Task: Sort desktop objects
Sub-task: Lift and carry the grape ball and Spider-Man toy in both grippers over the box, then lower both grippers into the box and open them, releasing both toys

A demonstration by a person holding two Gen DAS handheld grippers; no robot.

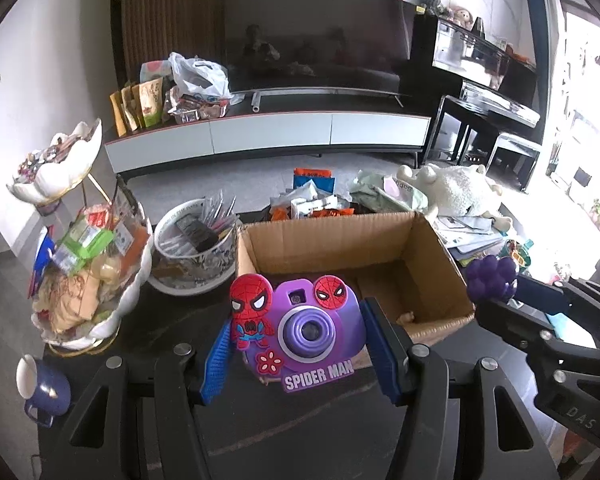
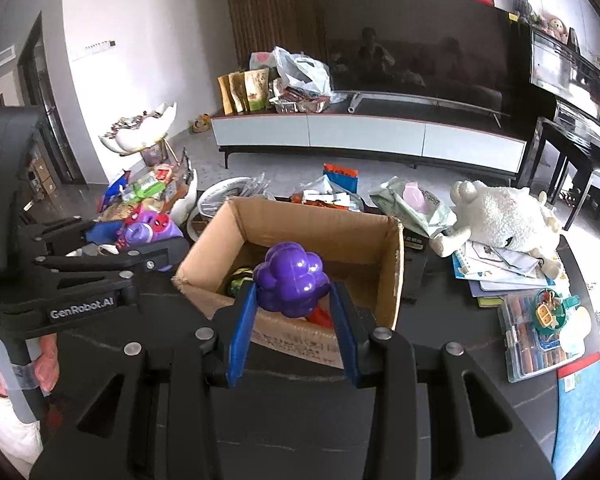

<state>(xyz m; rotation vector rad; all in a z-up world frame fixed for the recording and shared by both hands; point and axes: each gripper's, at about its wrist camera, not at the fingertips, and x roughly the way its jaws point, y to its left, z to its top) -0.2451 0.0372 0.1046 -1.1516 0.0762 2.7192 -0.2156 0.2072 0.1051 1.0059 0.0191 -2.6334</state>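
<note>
My left gripper (image 1: 300,344) is shut on a purple Spider-Man toy camera (image 1: 308,332), held at the near left corner of an open cardboard box (image 1: 324,236). My right gripper (image 2: 292,316) is shut on a purple plastic grape bunch (image 2: 290,278), hovering over the near edge of the same cardboard box (image 2: 312,220). Inside the box lie a dark round toy (image 2: 240,278) and a red piece (image 2: 322,316). The grape bunch (image 1: 492,278) and the right gripper's arm show at the right of the left wrist view; the toy camera (image 2: 152,228) shows at the left of the right wrist view.
A tiered white snack stand (image 1: 80,260), a ceramic bowl of pens (image 1: 196,240) and a blue mug (image 1: 44,384) stand left of the box. A white plush toy (image 2: 504,216), papers, a crayon case (image 2: 540,340) and wipes lie to the right. A hand (image 2: 44,364) grips the left handle.
</note>
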